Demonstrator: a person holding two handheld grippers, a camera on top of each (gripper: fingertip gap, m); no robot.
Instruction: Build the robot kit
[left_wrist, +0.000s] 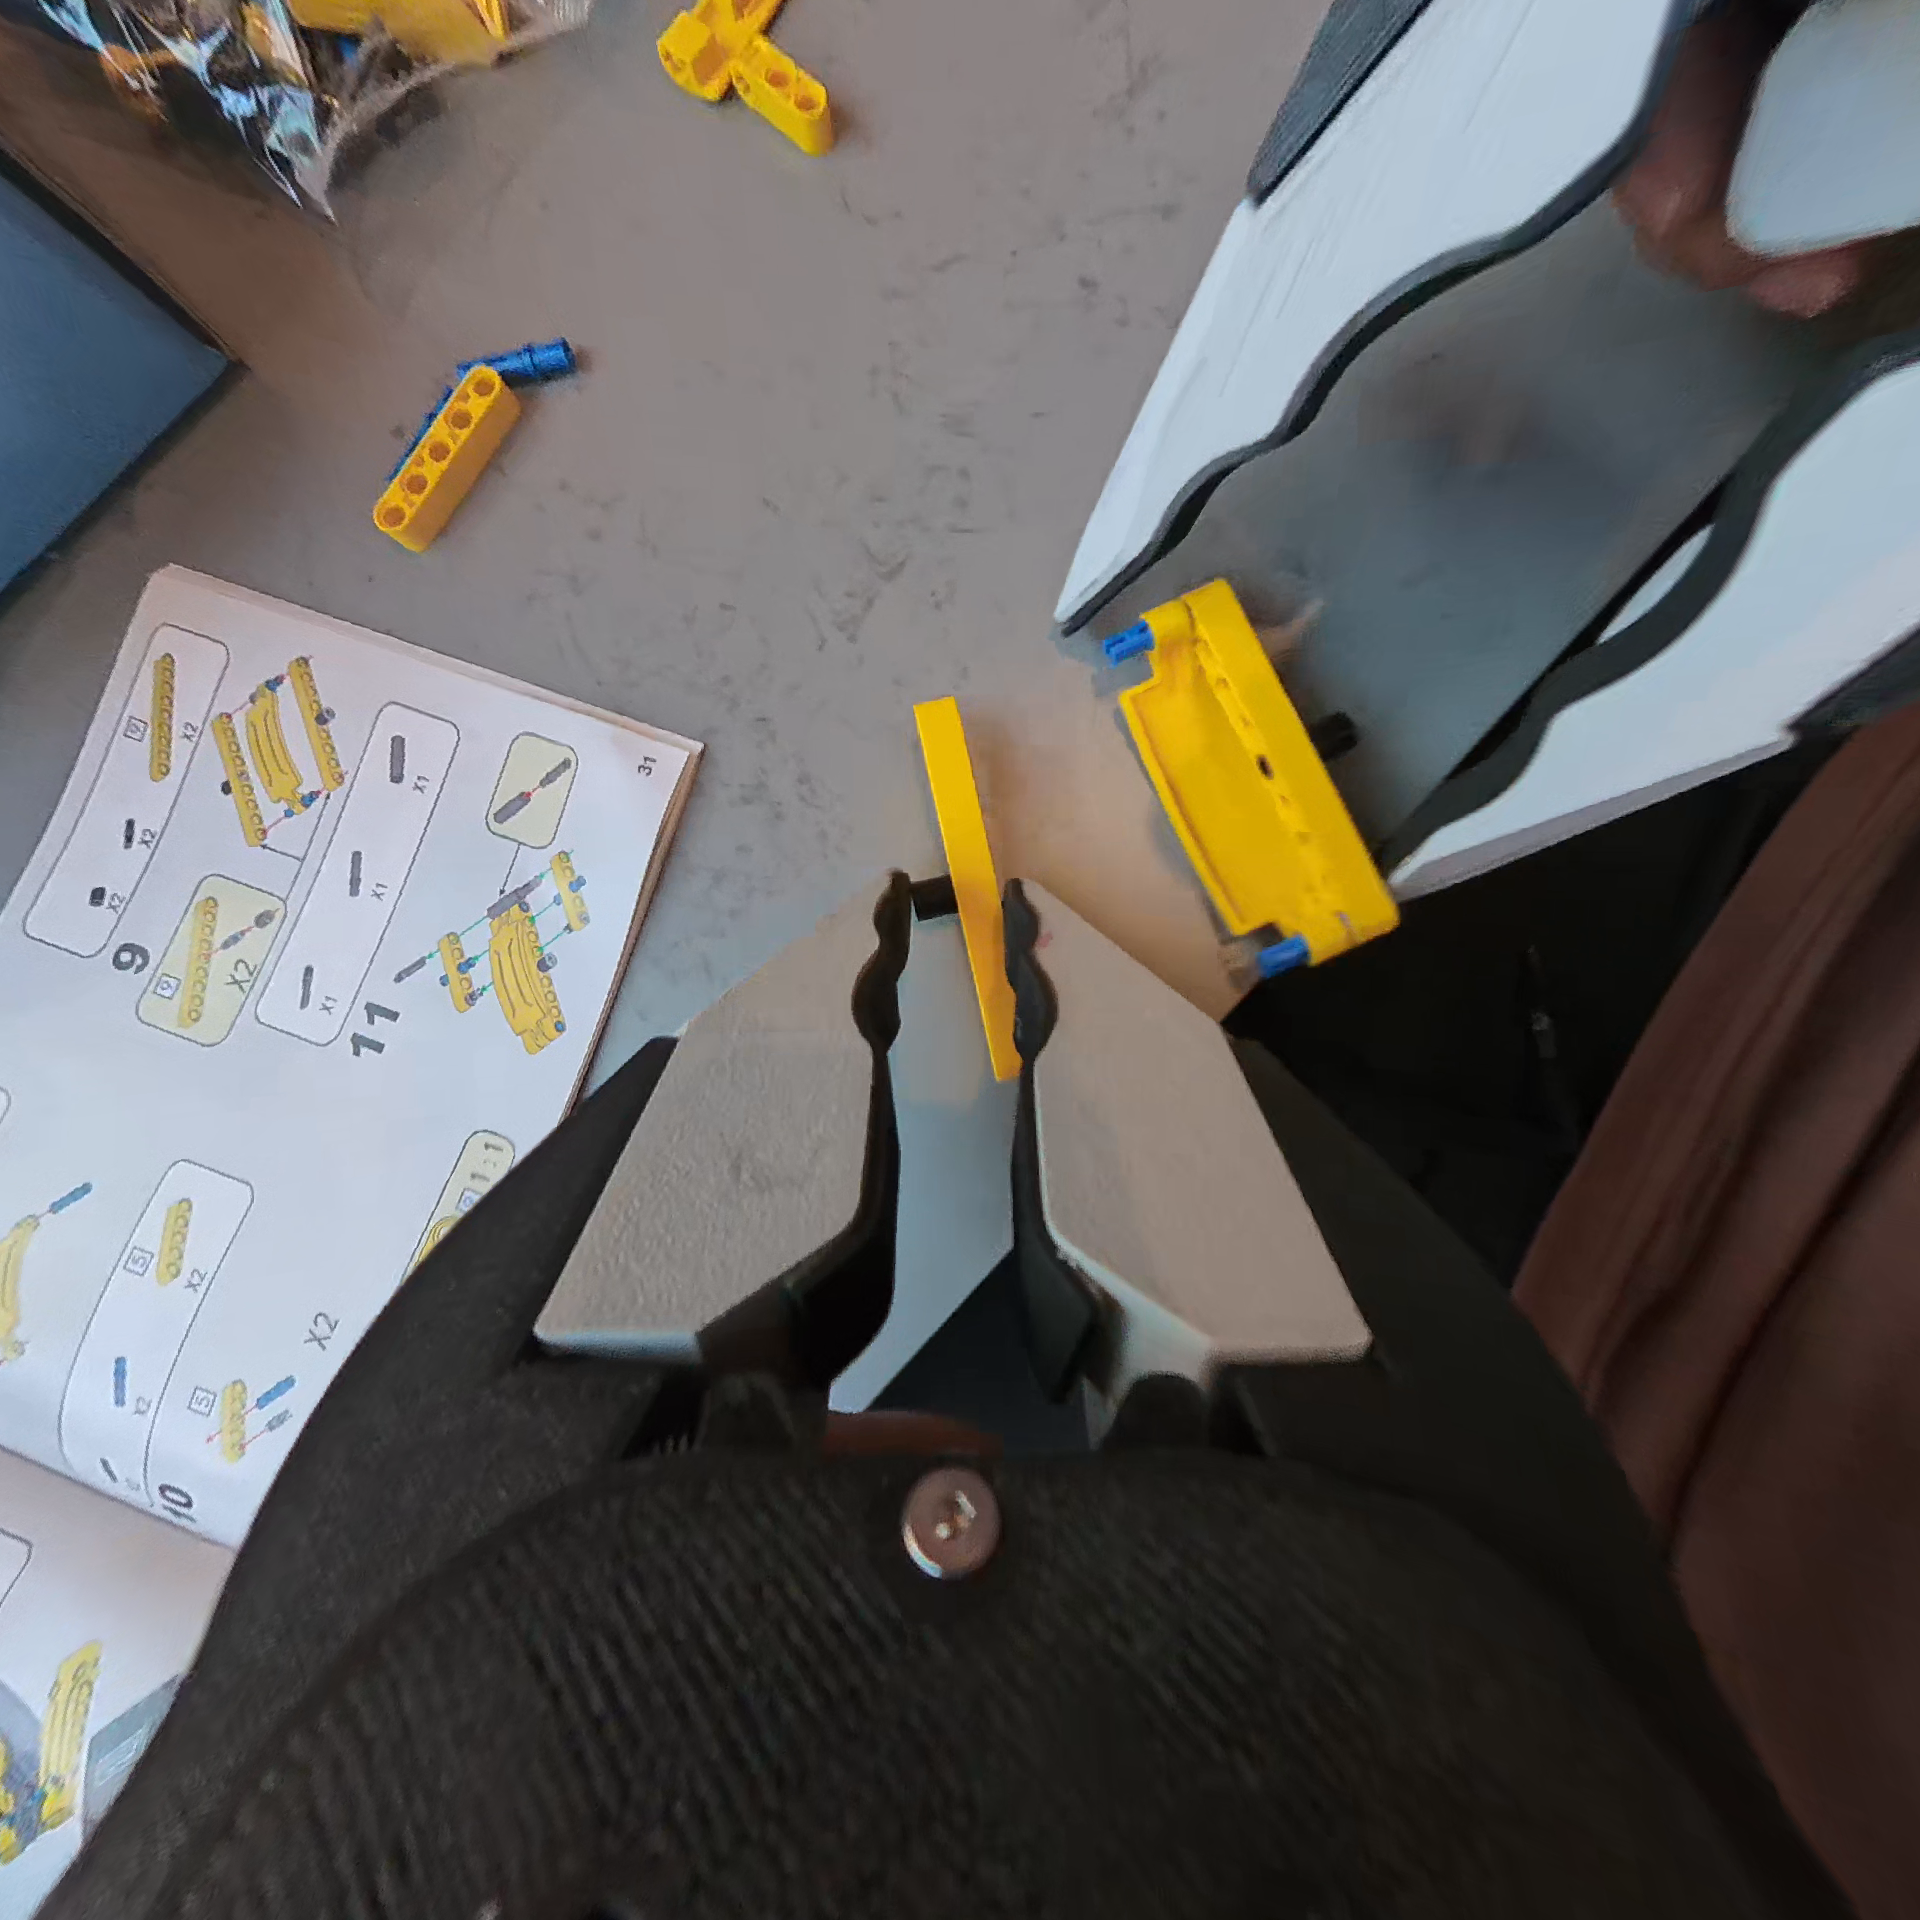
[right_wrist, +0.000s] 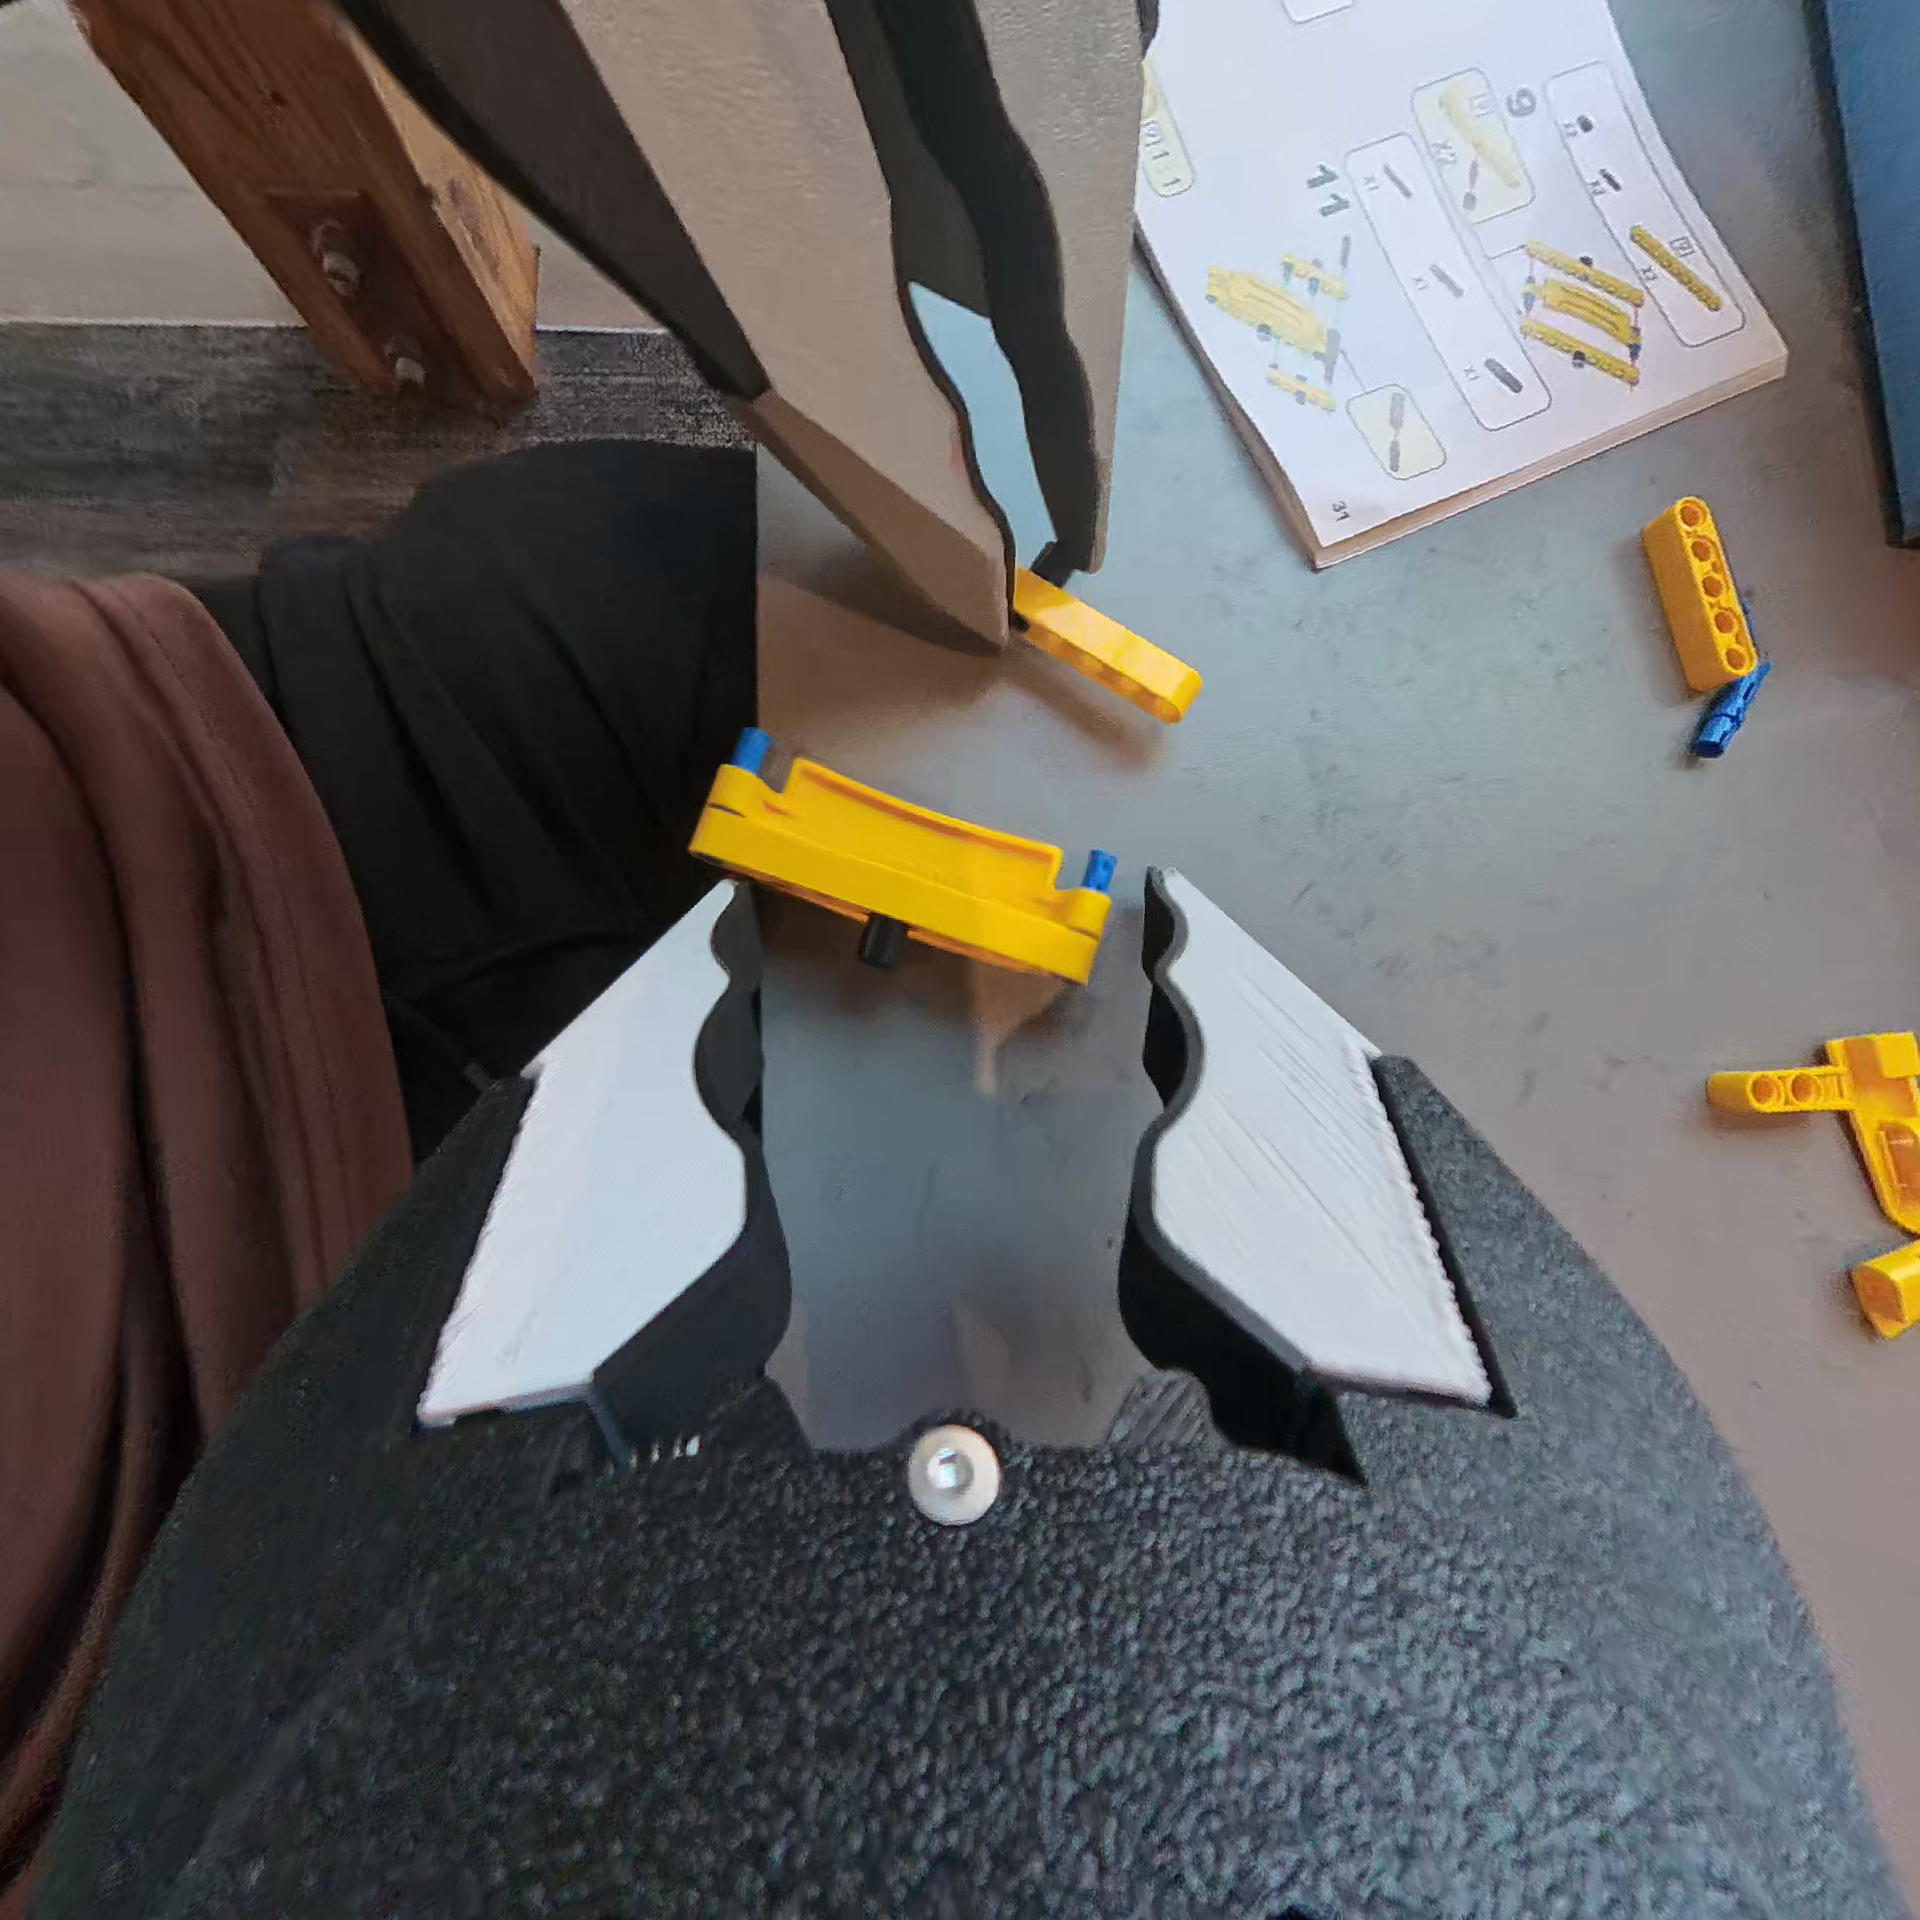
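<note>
Currently my left tool (left_wrist: 956, 914) pinches a yellow beam (left_wrist: 971, 883); my right tool (right_wrist: 940, 904), spread, brackets the loose yellow curved panel (right_wrist: 899, 878) on the bench (right_wrist: 1403, 831).

Soft, even daylight on the grey table (left_wrist: 790, 436); shadows there are faint and short, under the yellow curved panel (right_wrist: 894, 873); no hard glare; wide-angle bending grows away from that panel toward the edges; the fingers (left_wrist: 1403, 312) above it smear with motion blur; booklet (left_wrist: 312, 883) sharp.
</note>
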